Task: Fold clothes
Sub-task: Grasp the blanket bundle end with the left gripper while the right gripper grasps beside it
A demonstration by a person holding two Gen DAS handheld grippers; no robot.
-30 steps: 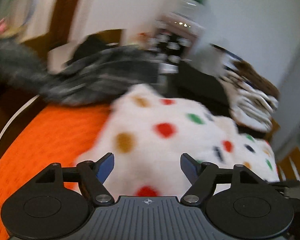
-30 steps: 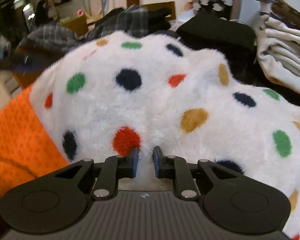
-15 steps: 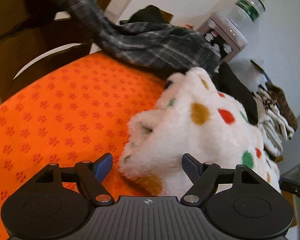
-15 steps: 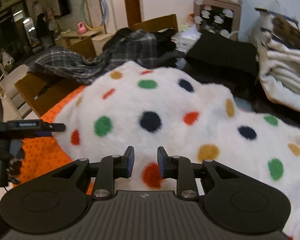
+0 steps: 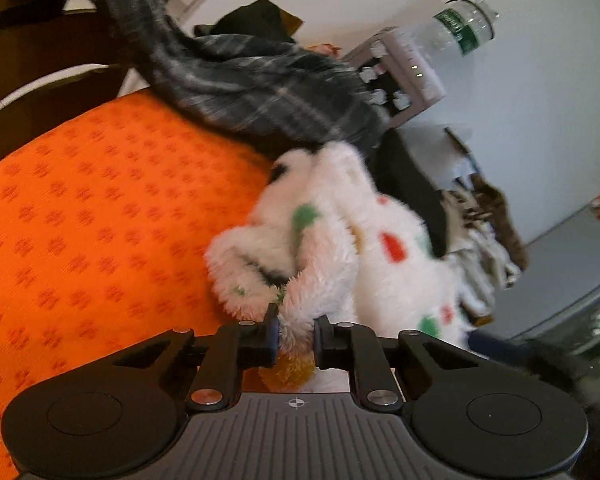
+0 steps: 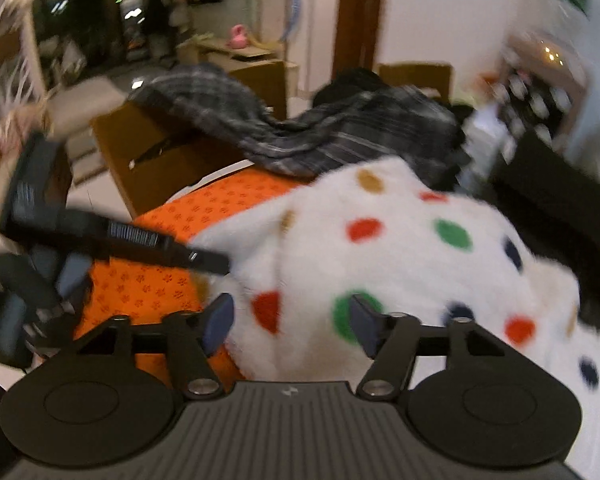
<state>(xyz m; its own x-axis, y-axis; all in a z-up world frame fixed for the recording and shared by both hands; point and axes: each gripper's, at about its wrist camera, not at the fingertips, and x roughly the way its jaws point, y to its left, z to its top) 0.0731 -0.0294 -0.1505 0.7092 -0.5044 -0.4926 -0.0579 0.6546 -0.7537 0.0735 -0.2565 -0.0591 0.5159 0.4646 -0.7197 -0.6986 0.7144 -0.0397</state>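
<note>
Support surface: table covered by an orange cloth (image 5: 100, 208) printed with a repeating darker orange motif; a pale curved table rim shows beyond the cloth's far-left edge. Landmark: the white fleece garment (image 6: 400, 248) with coloured dots.

- Fleece garment lies bunched directly on the orange cloth, toward its right side. Cloth to the left of the fleece is bare.
- Grey plaid garment (image 5: 260, 92) lies just behind the fleece, touching its far edge, and trails off the table's far-left side.
- Black folded fabric (image 6: 548, 196) sits behind and right of the fleece; whether they touch is unclear.
</note>
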